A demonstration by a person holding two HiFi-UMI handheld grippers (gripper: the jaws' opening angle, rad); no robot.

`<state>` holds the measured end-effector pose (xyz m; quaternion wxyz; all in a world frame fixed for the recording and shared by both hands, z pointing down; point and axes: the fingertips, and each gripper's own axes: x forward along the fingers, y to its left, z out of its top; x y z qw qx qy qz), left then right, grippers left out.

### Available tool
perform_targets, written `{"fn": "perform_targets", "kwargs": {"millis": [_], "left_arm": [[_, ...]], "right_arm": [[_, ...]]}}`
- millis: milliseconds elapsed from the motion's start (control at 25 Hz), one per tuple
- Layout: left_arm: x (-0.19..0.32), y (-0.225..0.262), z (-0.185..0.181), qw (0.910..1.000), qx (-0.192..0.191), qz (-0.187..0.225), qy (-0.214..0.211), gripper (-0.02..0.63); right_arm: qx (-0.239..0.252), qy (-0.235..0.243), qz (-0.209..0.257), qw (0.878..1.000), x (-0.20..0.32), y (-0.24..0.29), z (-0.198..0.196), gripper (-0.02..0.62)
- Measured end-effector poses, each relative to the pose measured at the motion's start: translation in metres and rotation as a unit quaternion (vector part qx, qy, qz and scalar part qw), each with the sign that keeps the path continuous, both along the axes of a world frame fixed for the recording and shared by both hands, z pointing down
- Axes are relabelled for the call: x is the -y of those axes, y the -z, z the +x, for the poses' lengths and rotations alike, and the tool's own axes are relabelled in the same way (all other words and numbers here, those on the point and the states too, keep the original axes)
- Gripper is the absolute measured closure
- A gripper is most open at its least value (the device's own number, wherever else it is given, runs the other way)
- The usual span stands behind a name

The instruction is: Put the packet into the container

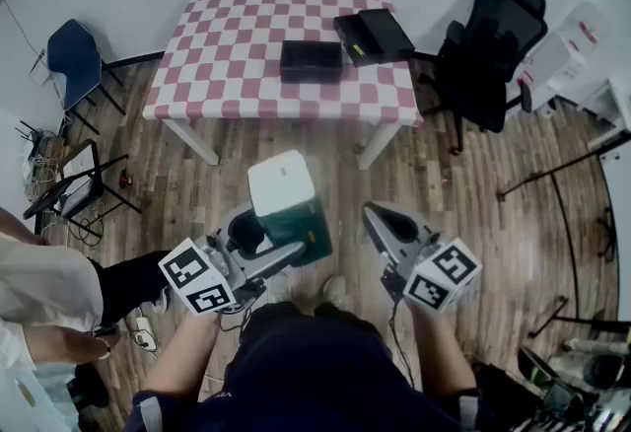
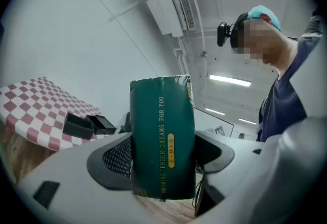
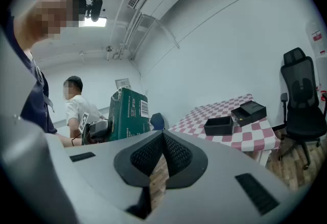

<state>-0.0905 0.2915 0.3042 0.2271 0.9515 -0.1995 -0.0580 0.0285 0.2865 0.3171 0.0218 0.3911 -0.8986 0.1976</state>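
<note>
Nearest, well short of the container (image 1: 312, 59), the left tongs (image 1: 264, 248) pinch the green packet (image 2: 162, 136) by its lower half, probably so it carries steadily. It stands upright, long axis vertical, pale top end upward. Beside it, equally far from the container, the right tongs (image 3: 162, 159) are pressed together, empty. Farthest, the open black container sits on the checked worktop (image 1: 246, 26), its lid (image 1: 373, 36) just beside.
</note>
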Motion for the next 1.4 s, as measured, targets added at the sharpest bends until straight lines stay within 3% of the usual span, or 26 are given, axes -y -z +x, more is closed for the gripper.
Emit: {"fn": "perform_targets", "kwargs": {"millis": [480,880,1240,1400], "left_arm": [[-0.013,-0.012,0.027,0.9998,0.002,-0.004,0.017,0.221],[-0.010,-0.014,0.055,0.9991,0.014,0.003,0.040,0.221],[0.029,-0.021,0.073,0.9986,0.016,-0.001,0.051,0.221],[0.061,-0.031,0.060,0.9988,0.012,-0.010,0.046,0.221]], "right_arm": [[-0.002,0.022,0.000,1.000,-0.012,-0.009,0.024,0.580],[0.000,0.017,-0.003,1.000,-0.009,-0.016,0.069,0.578],[-0.006,0.019,-0.010,1.000,0.029,-0.025,0.095,0.578],[-0.014,0.013,-0.023,1.000,0.058,-0.033,0.082,0.578]]}}
